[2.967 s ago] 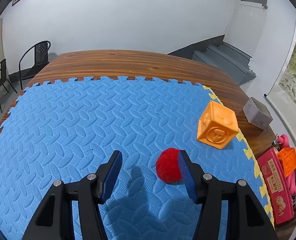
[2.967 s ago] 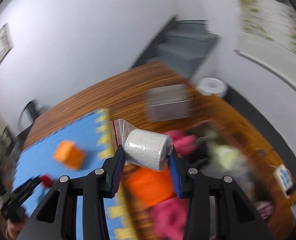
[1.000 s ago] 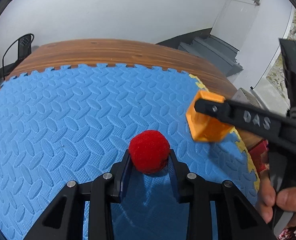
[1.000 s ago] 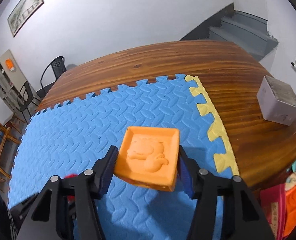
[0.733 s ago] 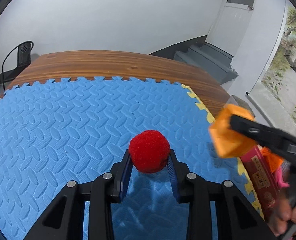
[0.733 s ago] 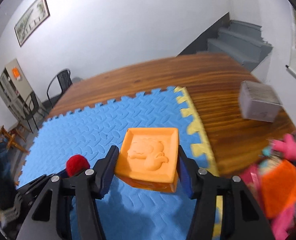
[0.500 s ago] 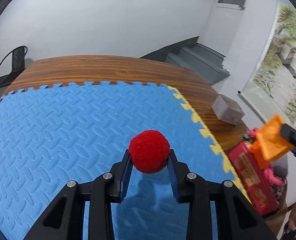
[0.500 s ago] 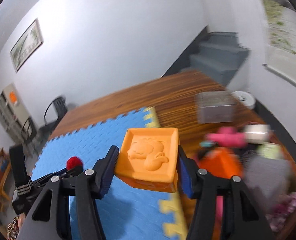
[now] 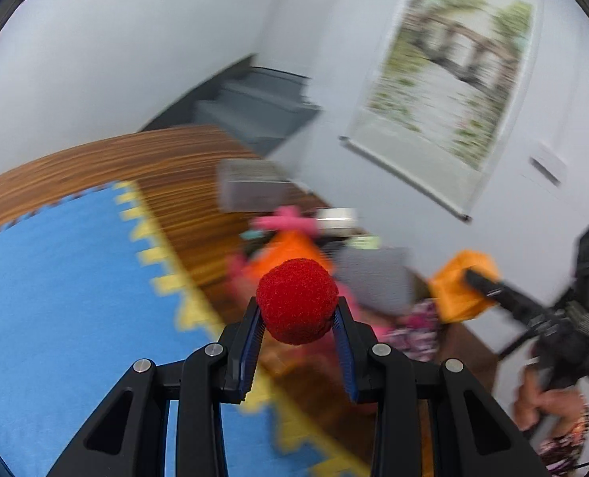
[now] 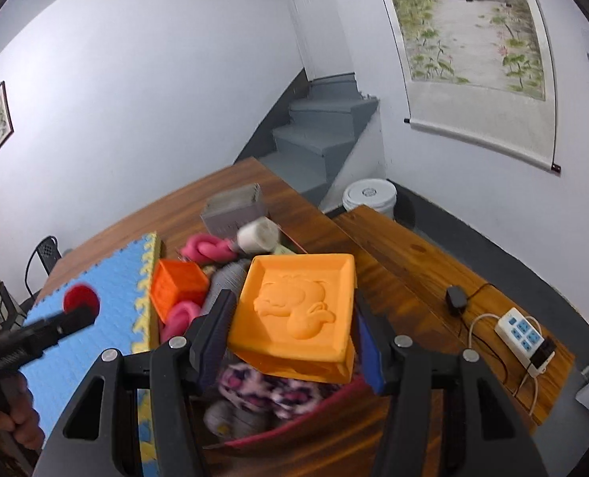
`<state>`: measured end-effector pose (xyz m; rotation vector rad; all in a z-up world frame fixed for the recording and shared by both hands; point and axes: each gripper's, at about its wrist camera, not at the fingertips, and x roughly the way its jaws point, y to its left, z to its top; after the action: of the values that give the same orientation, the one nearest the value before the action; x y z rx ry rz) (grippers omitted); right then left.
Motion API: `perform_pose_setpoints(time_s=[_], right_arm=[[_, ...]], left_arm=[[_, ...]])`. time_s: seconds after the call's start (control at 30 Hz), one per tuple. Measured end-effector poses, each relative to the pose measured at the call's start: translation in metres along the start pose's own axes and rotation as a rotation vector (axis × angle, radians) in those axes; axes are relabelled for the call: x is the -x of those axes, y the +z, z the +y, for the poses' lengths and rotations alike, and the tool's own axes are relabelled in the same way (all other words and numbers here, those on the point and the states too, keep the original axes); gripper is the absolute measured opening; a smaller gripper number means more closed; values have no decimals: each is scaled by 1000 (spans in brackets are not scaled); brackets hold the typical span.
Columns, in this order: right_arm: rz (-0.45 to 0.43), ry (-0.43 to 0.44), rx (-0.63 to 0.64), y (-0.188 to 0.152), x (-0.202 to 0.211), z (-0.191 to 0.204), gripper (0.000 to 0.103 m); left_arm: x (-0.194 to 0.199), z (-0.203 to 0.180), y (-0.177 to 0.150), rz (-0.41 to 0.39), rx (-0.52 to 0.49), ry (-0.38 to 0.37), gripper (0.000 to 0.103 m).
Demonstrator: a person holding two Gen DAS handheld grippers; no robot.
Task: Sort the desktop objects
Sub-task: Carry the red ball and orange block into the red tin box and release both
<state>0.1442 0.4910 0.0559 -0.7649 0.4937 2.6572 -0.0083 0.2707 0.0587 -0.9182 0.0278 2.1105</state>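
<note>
My left gripper [image 9: 297, 318] is shut on a red pompom ball [image 9: 296, 301] and holds it in the air over the right edge of the blue foam mat [image 9: 56, 298], facing a blurred pile of objects. My right gripper [image 10: 292, 326] is shut on an orange cube [image 10: 298, 314] with a cartoon relief and holds it above the pile in a red bin [image 10: 294, 429]. The orange cube also shows at the right of the left wrist view [image 9: 459, 292]. The ball shows at the left of the right wrist view [image 10: 80, 298].
The pile holds another orange cube [image 10: 177, 284], pink soft toys [image 10: 207, 248], a white roll [image 10: 256, 236] and a patterned cloth [image 10: 270, 393]. A grey box [image 10: 234, 208] stands behind on the wooden table [image 10: 405, 262]. A power strip [image 10: 518, 328] lies at the right.
Both grippers have swung to the right, away from the mat and toward the pile. The ball and the orange cube stay gripped and lifted.
</note>
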Motion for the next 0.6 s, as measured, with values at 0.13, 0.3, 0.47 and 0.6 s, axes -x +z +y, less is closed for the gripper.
perform_pose_setpoints(time_s=[0.13,0.3,0.47,0.6], right_arm=[[10,26,24,-3,-9,-4,60],[35,39,81,-9,-28,0,60],[31,30,141,-15,-36,5,60],[23,39,160,-18,-39,4,60]], left_arm=[[-24,-20,4,38,-20,-14,36],[-55,-44,9,86,-44,-31,36],[-81,-57,9,130,-58,-36,36],[-85,-48,4,139,-50,-25,36]])
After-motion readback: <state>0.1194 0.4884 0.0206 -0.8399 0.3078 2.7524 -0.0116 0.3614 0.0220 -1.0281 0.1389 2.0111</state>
